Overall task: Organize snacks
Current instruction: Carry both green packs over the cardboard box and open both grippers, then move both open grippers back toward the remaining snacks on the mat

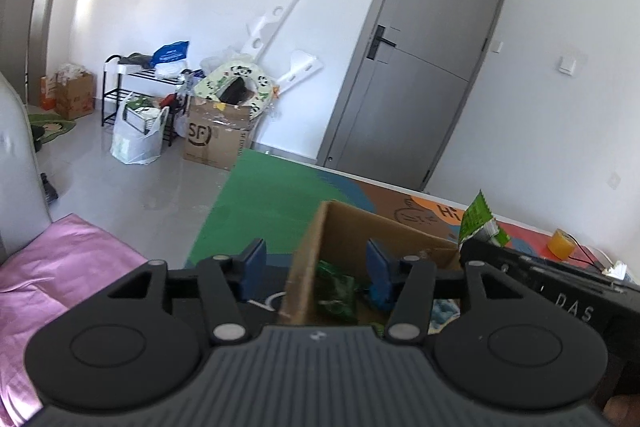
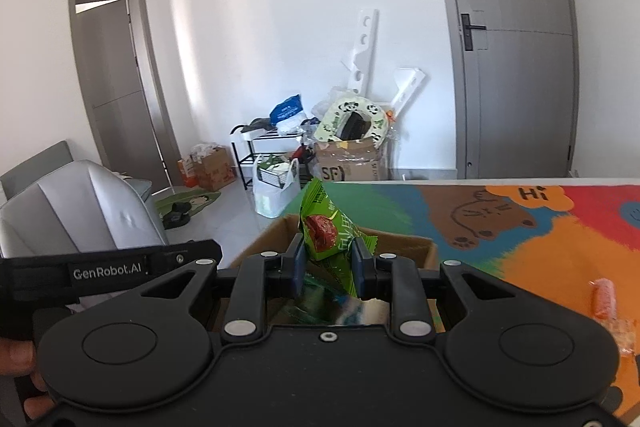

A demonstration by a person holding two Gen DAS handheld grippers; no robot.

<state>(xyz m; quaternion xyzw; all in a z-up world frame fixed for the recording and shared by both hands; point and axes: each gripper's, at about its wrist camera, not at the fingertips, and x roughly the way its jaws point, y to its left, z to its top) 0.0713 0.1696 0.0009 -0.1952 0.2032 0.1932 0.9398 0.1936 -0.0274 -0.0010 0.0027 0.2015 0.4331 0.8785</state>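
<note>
An open cardboard box [image 1: 344, 227] stands on the colourful mat [image 1: 256, 195]. My left gripper [image 1: 316, 269] hangs open over the box's near left corner, and its blue pads [image 1: 254, 263] touch nothing. A green snack packet [image 1: 336, 291] lies loose inside the box below them. My right gripper [image 2: 328, 267] is shut on another green packet [image 2: 328, 231] with a red fruit picture, held upright above the box [image 2: 404, 247]. That held packet [image 1: 480, 219] also shows at the right in the left wrist view. More green packets lie in the box under it.
A pink wrapped snack [image 2: 604, 297] and a clear-wrapped one [image 2: 624, 339] lie on the orange part of the mat [image 2: 540, 267]. A yellow object [image 1: 562, 245] sits near the table's far edge. Pink cloth [image 1: 60, 267] and a grey seat [image 2: 80, 211] are to the left.
</note>
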